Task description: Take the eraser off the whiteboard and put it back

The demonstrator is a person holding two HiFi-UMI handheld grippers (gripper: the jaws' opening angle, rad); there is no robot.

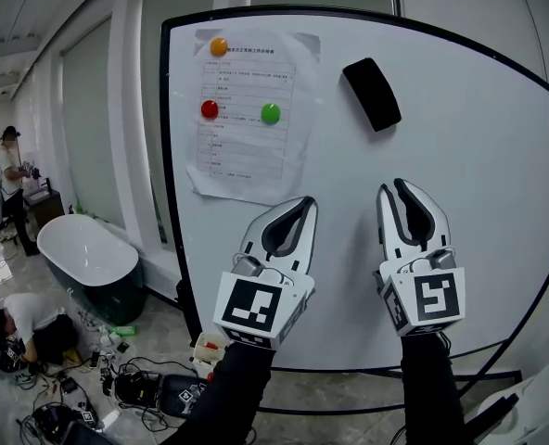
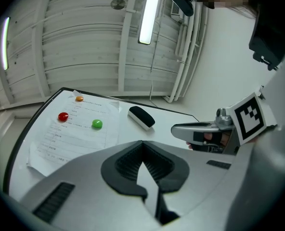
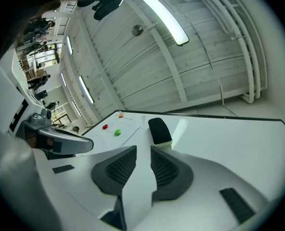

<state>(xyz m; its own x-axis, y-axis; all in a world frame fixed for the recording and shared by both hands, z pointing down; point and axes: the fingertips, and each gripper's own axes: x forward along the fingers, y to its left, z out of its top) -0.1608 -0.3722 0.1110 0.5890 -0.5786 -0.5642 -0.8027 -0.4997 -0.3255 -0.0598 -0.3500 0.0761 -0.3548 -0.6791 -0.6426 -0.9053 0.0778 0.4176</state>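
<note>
Below the eraser point(image 1: 371, 93) on the whiteboard point(image 1: 497, 156), the right gripper point(image 1: 395, 186) is empty, jaws barely apart, and the left gripper point(image 1: 307, 200) is pinched together. This looks like the approach, which needs wider jaws.

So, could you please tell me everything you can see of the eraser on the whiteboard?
The eraser is a black oblong block with rounded corners; the gripper views show a pale felt-like layer under its black top. It clings flat to the whiteboard, high up, tilted diagonally, right of the paper sheet and apart from it. Only the whiteboard touches it.
</note>
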